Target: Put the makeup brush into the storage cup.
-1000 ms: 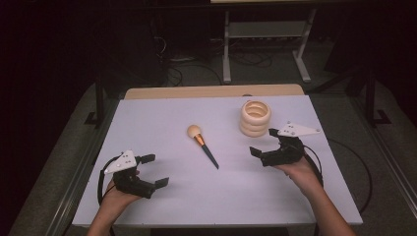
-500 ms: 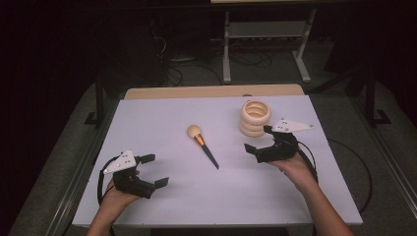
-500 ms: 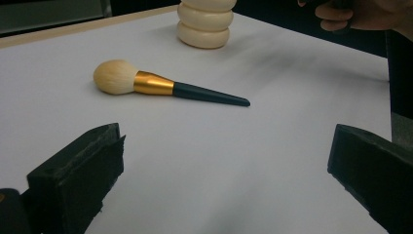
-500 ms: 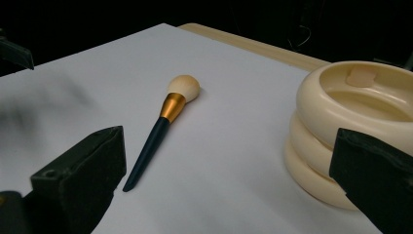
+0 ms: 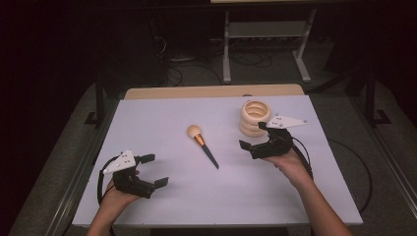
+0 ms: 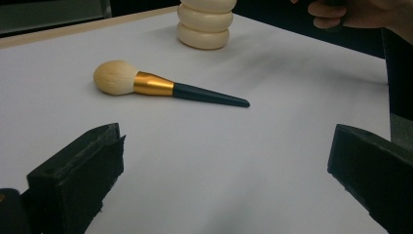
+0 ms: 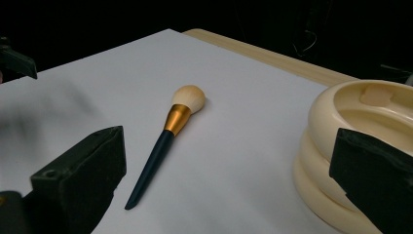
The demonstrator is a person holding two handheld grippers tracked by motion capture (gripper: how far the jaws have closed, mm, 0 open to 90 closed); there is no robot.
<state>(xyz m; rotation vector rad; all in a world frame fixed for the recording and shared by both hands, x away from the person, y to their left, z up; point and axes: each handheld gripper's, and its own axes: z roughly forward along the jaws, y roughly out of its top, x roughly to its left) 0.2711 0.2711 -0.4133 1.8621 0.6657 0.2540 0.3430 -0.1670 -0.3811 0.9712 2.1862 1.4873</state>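
Observation:
A makeup brush point(image 5: 201, 145) with a cream head, gold ferrule and dark handle lies in the middle of the white table point(image 5: 147, 123). A stack of cream rings point(image 5: 254, 118) stands to its right. My right gripper point(image 5: 252, 135) is open just in front of the stack, its jaws pointing left toward the brush. My left gripper point(image 5: 155, 170) is open near the front left, apart from everything. In the left gripper view the brush point(image 6: 165, 87) and the rings point(image 6: 204, 24) lie beyond the wide jaws. In the right gripper view the brush point(image 7: 168, 136) lies between the jaws, with the rings point(image 7: 360, 146) at the right.
A wooden strip point(image 5: 211, 91) runs along the table's far edge. A metal stand point(image 5: 265, 49) and cables sit on the dark floor beyond. Cables trail from both grippers over the table's sides. Bare table surface surrounds the brush.
My right gripper has moved left and slightly forward, coming in front of the ring stack and closer to the brush. The left gripper has stayed where it was.

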